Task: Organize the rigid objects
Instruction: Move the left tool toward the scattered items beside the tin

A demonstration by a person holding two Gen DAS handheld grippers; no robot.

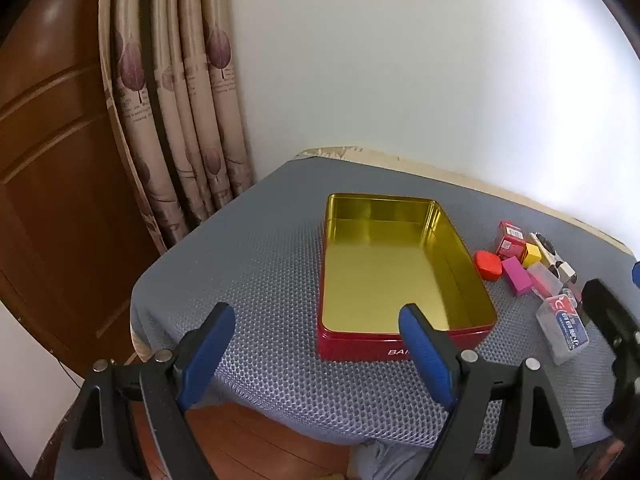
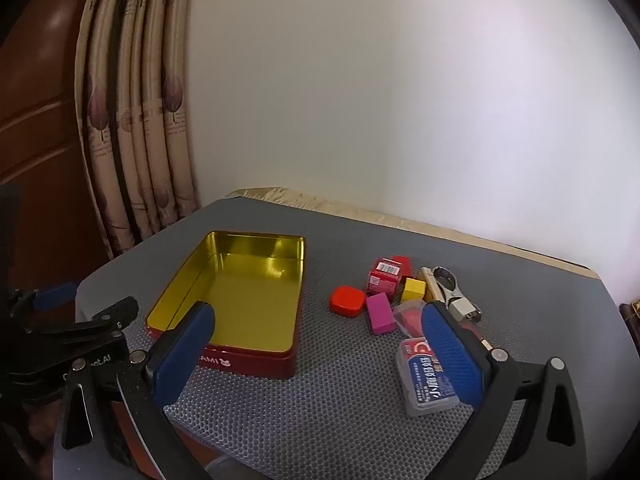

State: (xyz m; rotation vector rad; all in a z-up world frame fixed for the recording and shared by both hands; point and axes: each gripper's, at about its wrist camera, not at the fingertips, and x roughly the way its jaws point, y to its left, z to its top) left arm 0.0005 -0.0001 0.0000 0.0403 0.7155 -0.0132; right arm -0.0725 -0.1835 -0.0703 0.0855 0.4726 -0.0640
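Note:
An empty red tin (image 1: 400, 346) (image 2: 256, 362) with a gold inside lies on the grey mesh mat. To its right lies a cluster: a red rounded case (image 1: 488, 265) (image 2: 347, 301), a magenta block (image 1: 517, 277) (image 2: 379, 313), a yellow cube (image 1: 533, 254) (image 2: 413, 289), a red carton (image 1: 509, 240) (image 2: 384, 276), a clear box (image 1: 565, 330) (image 2: 424, 384) with a blue and red label, and a metal clip (image 2: 450, 286). My left gripper (image 1: 316, 354) is open at the tin's near-left corner. My right gripper (image 2: 320, 356) is open over the mat, holding nothing.
The mat (image 1: 248, 264) (image 2: 540, 312) covers a small table against a white wall. Patterned curtains (image 1: 176, 120) and a brown wooden door (image 1: 52, 152) stand to the left. Wooden floor (image 1: 248, 436) shows below the mat's near edge. The other gripper's black frame (image 1: 612, 320) stands at the right.

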